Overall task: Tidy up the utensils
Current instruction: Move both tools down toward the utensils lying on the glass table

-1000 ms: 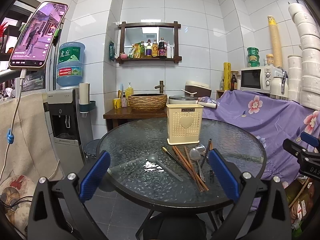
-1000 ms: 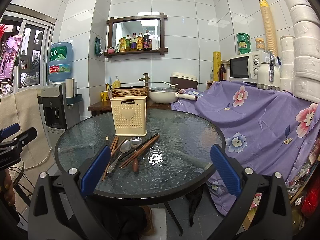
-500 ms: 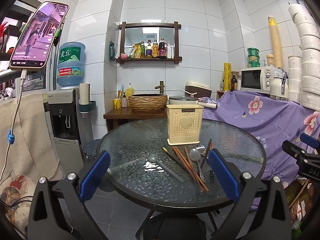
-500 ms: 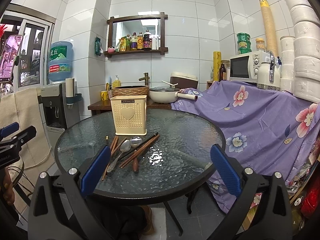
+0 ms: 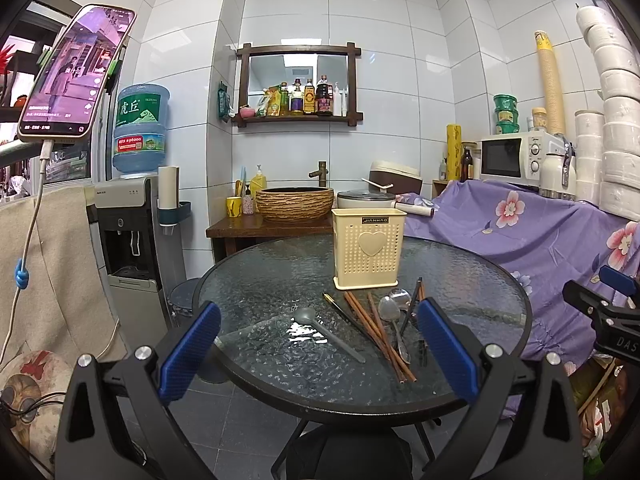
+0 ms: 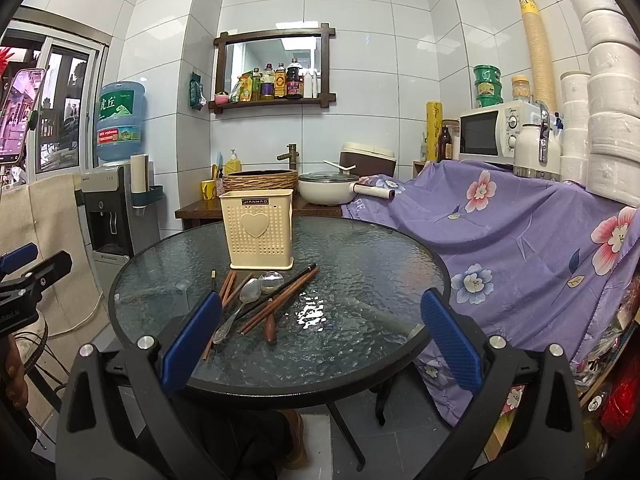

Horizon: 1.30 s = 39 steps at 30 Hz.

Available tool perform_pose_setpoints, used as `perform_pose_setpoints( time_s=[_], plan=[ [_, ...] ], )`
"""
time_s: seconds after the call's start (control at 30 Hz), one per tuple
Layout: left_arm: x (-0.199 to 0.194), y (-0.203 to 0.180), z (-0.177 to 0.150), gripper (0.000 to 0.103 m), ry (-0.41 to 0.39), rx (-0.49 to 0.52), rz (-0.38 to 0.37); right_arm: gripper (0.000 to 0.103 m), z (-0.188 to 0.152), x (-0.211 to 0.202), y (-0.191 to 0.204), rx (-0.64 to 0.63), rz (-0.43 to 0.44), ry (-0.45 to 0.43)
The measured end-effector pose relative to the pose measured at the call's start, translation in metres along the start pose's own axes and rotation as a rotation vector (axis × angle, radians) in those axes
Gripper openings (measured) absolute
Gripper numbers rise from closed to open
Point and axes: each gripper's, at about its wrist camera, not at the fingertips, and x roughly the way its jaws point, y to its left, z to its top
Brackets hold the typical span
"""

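Both the left gripper (image 5: 318, 346) and right gripper (image 6: 320, 332) hover wide open, empty, before a round glass table (image 6: 380, 264). Chopsticks (image 5: 378, 330) and spoons (image 5: 390, 312) lie tangled just before the cream utensil holder (image 5: 368, 248); lifting one could drag its neighbours off the slick glass.

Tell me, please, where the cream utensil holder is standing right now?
The cream utensil holder stands upright on the round glass table, toward its far side, just behind the loose chopsticks and spoons.

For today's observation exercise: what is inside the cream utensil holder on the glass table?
Nothing rises above the rim of the cream utensil holder. Its perforated walls hide the interior. Chopsticks and spoons lie on the table before it.
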Motion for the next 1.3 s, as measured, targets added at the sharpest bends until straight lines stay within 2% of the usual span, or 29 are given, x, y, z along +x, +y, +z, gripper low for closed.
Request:
perform_pose_setpoints(
  time_s=[0.53, 0.83, 1.07, 1.17, 1.3],
  plan=[
    [0.006, -0.001, 0.0, 0.097, 0.018, 0.008, -0.007, 0.098, -0.002, 0.006, 0.001, -0.005, 0.005, 0.017],
    [0.073, 0.008, -0.01, 0.097, 0.224, -0.001, -0.002, 0.098, -0.021, 0.064, -0.007, 0.038, -0.001, 0.216],
    [0.119, 0.026, -0.015, 0.096, 0.328, -0.024, -0.001, 0.098, -0.031, 0.106, -0.01, 0.043, 0.005, 0.319],
    [0.146, 0.032, -0.018, 0.087, 0.405, -0.04, -0.03, 0.098, -0.031, 0.124, -0.009, 0.052, 0.011, 0.348],
    [0.175, 0.035, -0.019, 0.075, 0.467, -0.031, -0.053, 0.097, -0.03, 0.154, -0.007, 0.065, 0.054, 0.414]
  ],
)
